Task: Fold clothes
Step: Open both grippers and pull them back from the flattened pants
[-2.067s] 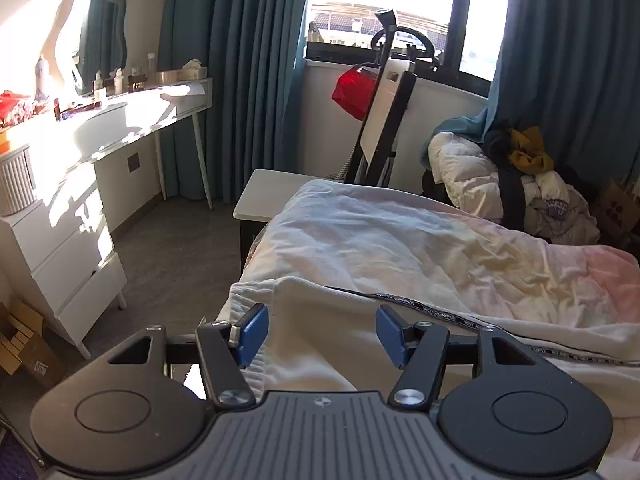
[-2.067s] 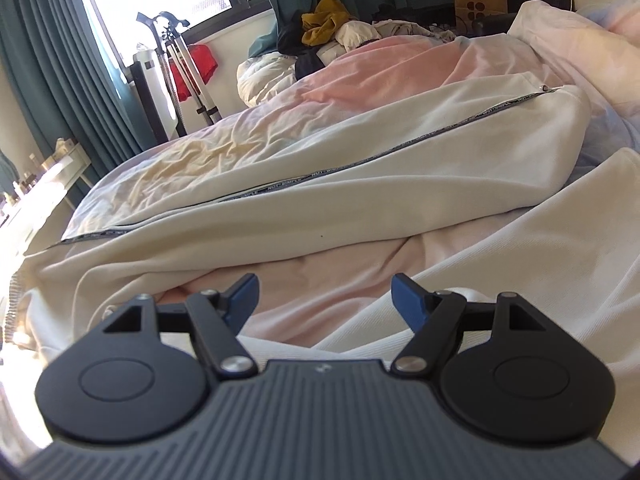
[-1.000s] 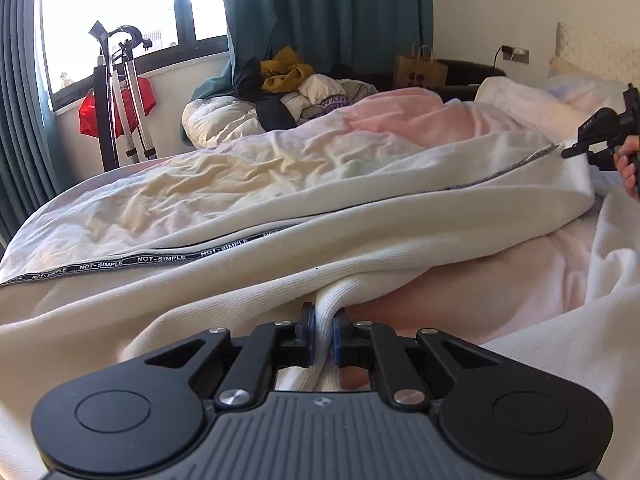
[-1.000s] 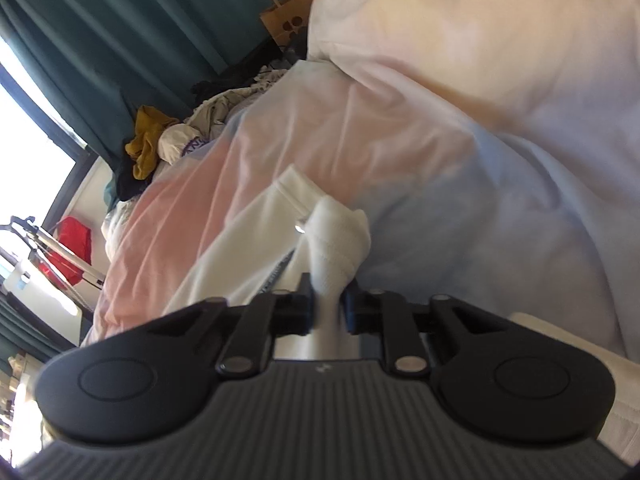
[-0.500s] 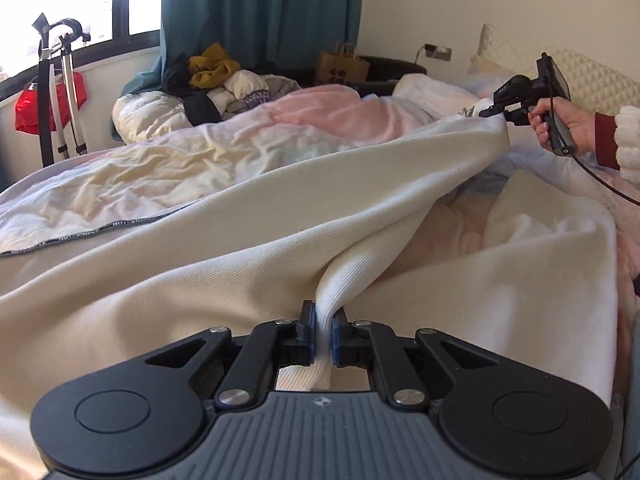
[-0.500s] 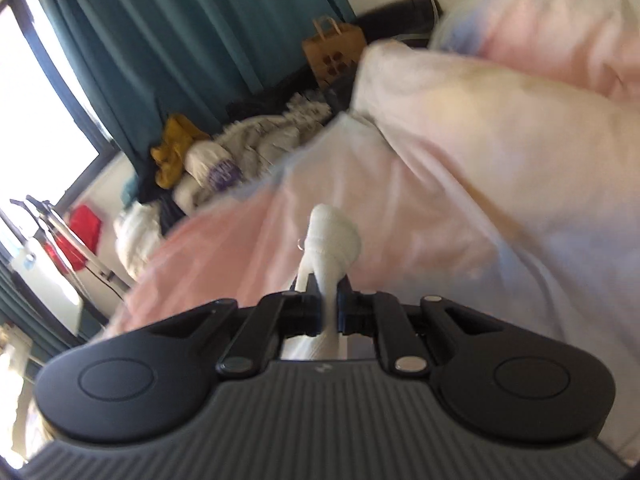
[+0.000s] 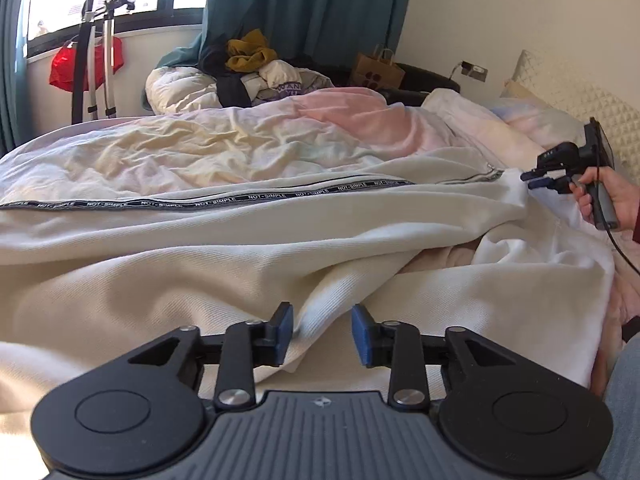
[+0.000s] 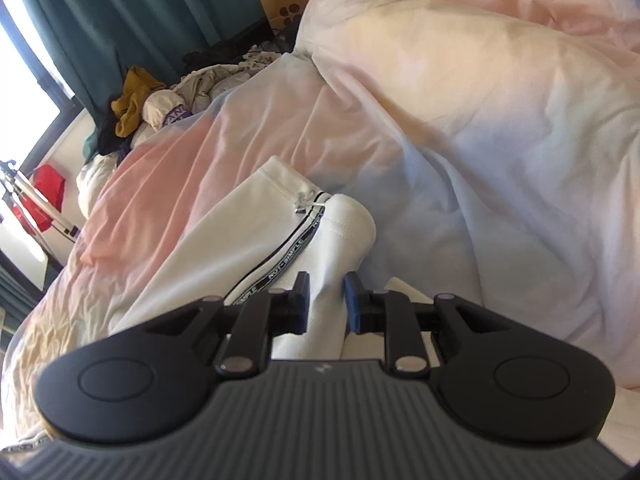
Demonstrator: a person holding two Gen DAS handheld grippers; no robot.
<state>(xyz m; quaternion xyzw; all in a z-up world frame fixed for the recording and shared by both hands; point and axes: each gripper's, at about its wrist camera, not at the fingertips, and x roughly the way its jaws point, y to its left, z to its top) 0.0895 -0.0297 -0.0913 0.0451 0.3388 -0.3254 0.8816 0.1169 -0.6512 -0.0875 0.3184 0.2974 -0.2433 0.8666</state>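
Observation:
Cream trousers [image 7: 240, 248] with a black lettered side stripe [image 7: 240, 199] lie spread across the bed. My left gripper [image 7: 322, 330] hovers low over them. Its jaws are opening, and a loose ridge of the fabric lies between the blue pads without being pressed. At the far right, a hand [image 7: 616, 200] holds my right gripper [image 7: 530, 180] at the trouser's cuff end. In the right wrist view the right gripper [image 8: 327, 300] is opening too. The white cuff [image 8: 344, 232] with its zip pull sits slack between the pads.
A pastel duvet [image 7: 240, 148] covers the bed, bunched high beside the cuff [image 8: 480, 100]. A heap of clothes [image 7: 248, 68], a paper bag [image 7: 378, 70] and a metal stand [image 7: 96, 60] line the far side below the window. The quilted headboard [image 7: 580, 100] is at right.
Both grippers were shut on the trouser fabric and held it taut above the bed. Their jaws have now parted, and the cloth has sunk back onto the duvet.

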